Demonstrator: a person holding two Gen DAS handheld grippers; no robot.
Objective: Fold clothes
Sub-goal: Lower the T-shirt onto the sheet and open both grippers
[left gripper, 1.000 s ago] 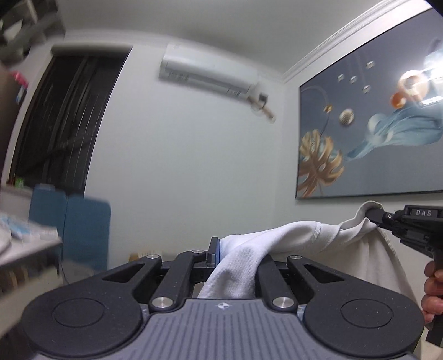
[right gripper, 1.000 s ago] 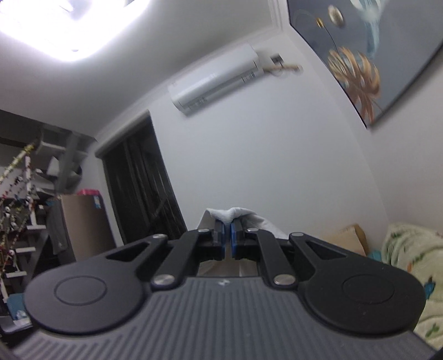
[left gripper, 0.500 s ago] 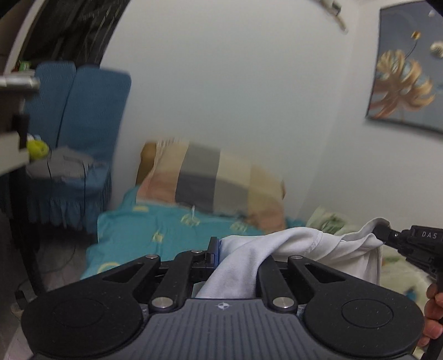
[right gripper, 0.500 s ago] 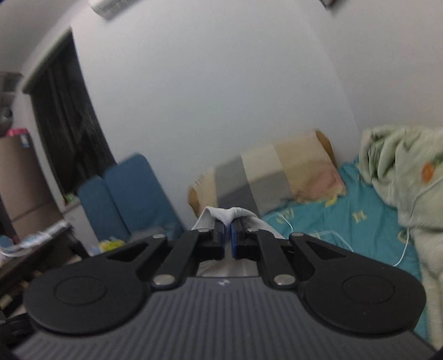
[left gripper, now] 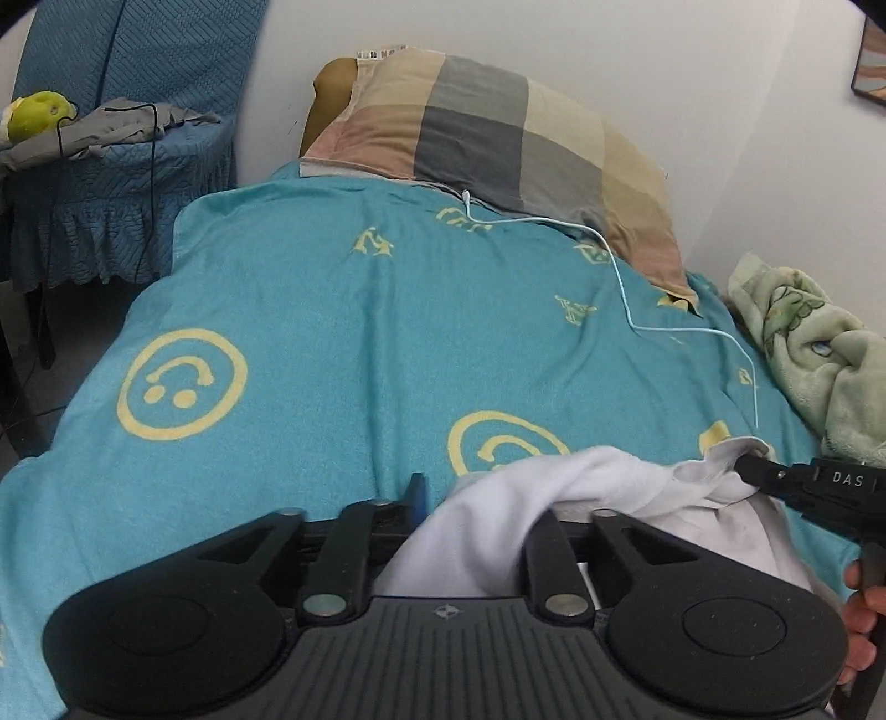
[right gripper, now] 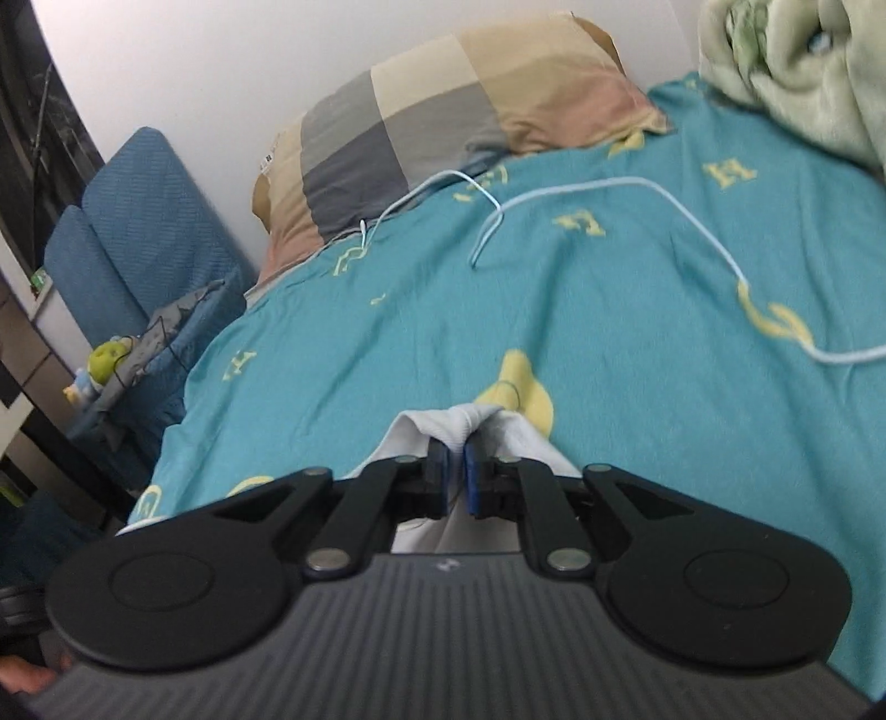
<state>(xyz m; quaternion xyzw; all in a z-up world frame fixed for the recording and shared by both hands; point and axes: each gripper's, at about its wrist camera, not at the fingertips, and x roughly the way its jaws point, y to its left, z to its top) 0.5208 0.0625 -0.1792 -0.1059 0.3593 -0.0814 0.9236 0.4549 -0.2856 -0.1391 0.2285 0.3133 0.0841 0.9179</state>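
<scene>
White cable (left gripper: 626, 288) across teal blanket (left gripper: 332, 310)

The letters "DAS" stand in white on the black body of the right claw (left gripper: 745, 464), at the near right edge of the left wrist view. The teal bedspread (left gripper: 343, 310) carries yellow printed signs: smiley faces, one near the left and one half covered near the middle, and letter-like marks further back. In the right wrist view several of these marks read as a blocky "H". A white tag (left gripper: 381, 52) on the far checked pillow (left gripper: 487, 122) bears print too small to read.
</scene>
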